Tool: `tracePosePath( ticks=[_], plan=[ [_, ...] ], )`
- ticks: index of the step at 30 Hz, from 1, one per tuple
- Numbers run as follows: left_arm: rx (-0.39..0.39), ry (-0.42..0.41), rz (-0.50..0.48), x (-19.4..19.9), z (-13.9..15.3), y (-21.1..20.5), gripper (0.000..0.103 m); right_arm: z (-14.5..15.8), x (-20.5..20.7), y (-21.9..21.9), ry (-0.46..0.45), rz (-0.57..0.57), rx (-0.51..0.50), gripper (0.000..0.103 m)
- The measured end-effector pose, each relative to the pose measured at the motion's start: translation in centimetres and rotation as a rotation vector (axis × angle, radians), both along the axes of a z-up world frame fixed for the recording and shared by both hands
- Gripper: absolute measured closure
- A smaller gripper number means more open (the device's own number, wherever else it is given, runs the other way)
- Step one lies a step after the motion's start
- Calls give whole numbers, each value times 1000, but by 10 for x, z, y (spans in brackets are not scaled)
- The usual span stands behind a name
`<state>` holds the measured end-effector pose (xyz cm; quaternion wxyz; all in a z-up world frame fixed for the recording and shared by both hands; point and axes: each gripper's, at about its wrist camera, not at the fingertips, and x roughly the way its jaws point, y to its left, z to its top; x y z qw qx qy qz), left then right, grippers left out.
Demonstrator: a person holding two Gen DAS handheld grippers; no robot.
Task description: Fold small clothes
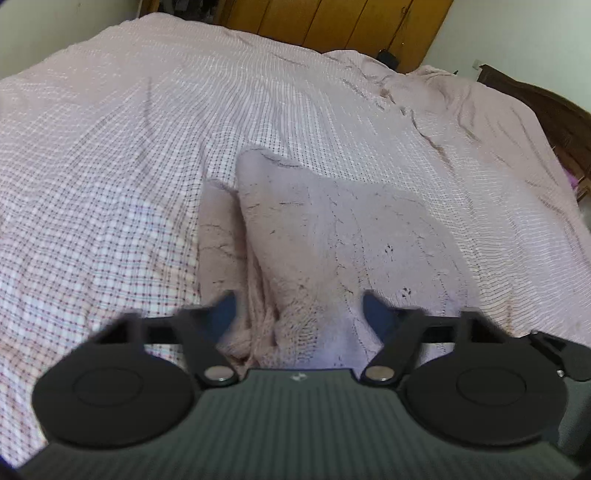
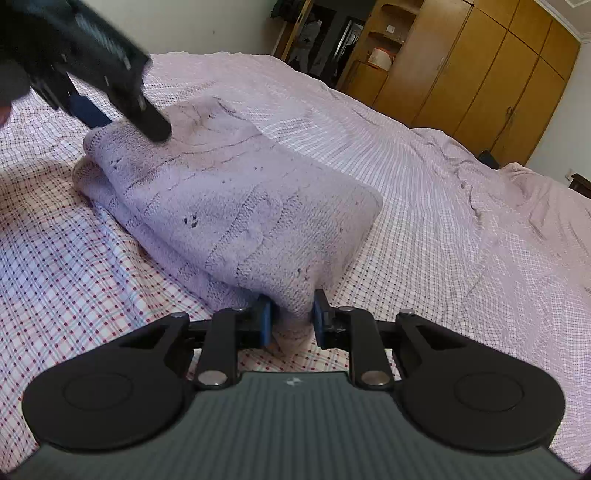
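Observation:
A pale lilac knitted sweater [image 1: 332,229] [image 2: 229,192] lies folded in a thick bundle on the checked bedsheet [image 1: 110,166] [image 2: 443,221]. My left gripper [image 1: 299,308] straddles one end of the bundle; its blue pads stand apart with bunched knit between them, not squeezed. In the right wrist view the left gripper [image 2: 125,125] hangs over the far left corner of the sweater. My right gripper [image 2: 291,319] sits at the near corner, its blue pads on either side of a hanging fold, loosely around it.
A crumpled pink cover [image 1: 480,110] [image 2: 535,206] lies on the bed beyond the sweater. Wooden wardrobes [image 2: 480,74] [image 1: 332,22] stand behind the bed, and a dark wooden headboard [image 1: 546,110] is at its right end.

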<state>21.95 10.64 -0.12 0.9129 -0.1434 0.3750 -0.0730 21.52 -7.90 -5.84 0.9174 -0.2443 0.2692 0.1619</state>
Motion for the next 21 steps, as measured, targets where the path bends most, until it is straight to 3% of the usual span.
tracePosePath(
  ticks=[1, 3, 5, 9, 12, 15, 17, 21],
  plan=[
    [32, -5, 12, 2, 1, -2, 85, 0, 1, 1, -1, 0, -2, 67],
    [46, -43, 12, -2, 6, -3, 86, 2, 2, 5, -26, -4, -8, 43],
    [38, -70, 31, -4, 13, 2, 87, 5, 2, 8, -68, 0, 0, 34],
    [43, -95, 71, -9, 25, 22, 87, 14, -6, 8, -134, 23, 44, 34],
    [97, -56, 86, -20, 21, 24, 87, 12, -5, 7, -122, 32, 18, 34],
    [167, 4, 71, -16, -3, 7, 84, -1, 8, 3, -30, -20, -10, 36],
    [208, -28, 65, -21, -2, 0, 82, -4, 17, -7, 40, -55, 27, 36],
    [122, -44, 80, -34, 16, 16, 69, 13, 18, -36, 180, -79, 200, 35]
  ],
)
